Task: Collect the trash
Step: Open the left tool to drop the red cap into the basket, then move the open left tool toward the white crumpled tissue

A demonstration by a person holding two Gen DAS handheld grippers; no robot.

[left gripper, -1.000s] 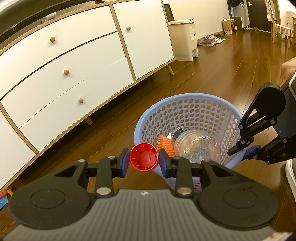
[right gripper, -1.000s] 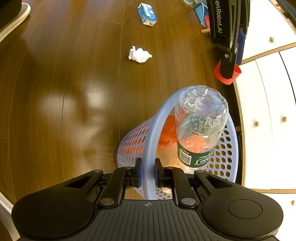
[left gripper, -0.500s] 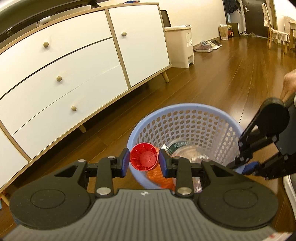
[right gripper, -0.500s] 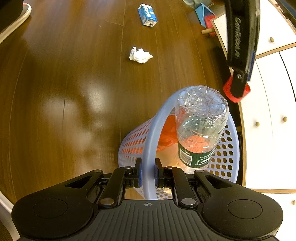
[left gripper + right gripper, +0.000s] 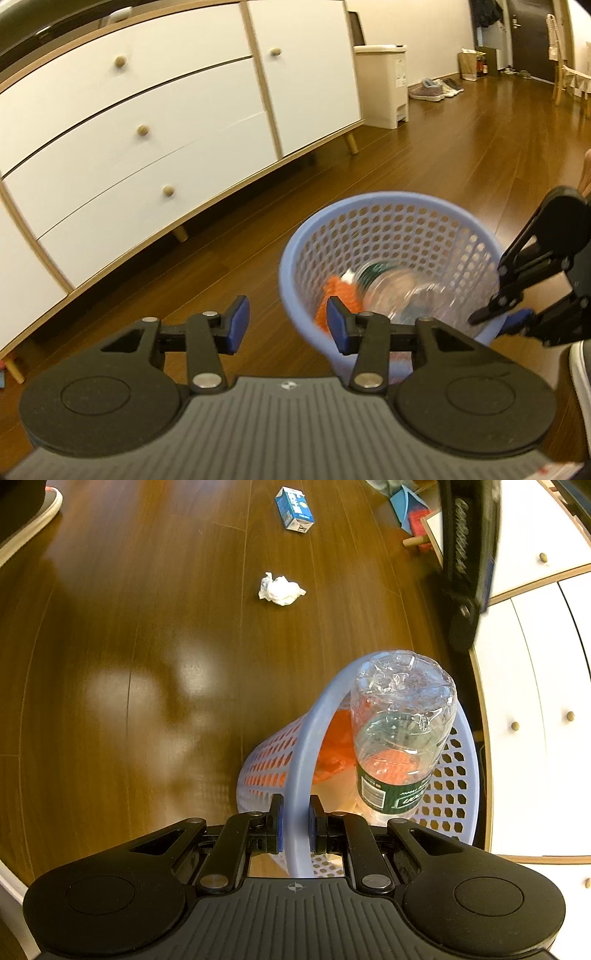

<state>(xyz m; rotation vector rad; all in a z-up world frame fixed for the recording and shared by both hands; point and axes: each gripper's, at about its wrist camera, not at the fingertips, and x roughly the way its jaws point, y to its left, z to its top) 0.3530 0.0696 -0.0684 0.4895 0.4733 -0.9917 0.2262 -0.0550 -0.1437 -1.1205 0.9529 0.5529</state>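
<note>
A blue perforated basket (image 5: 388, 197) stands on the wooden floor, and my right gripper (image 5: 294, 825) is shut on its rim (image 5: 306, 738). Inside it, a clear plastic bottle (image 5: 402, 716) with a green label stands upside down beside orange wrapping (image 5: 332, 746). My left gripper (image 5: 287, 325) hovers at the basket's near-left edge, open, with nothing between its blue pads. The red cup it held is not visible in either view. A crumpled white tissue (image 5: 280, 590) and a blue carton (image 5: 294, 513) lie on the floor beyond the basket.
A white sideboard (image 5: 147, 129) with drawer knobs runs along the left on short legs. A white pedal bin (image 5: 384, 85) and shoes (image 5: 436, 90) stand farther back. A shoe (image 5: 29, 517) and a blue dustpan (image 5: 406, 506) sit at the floor's edges.
My left gripper has opened, and the red cup it held is gone from between its fingers. It also shifted left of the basket. My right gripper still grips the rim.
</note>
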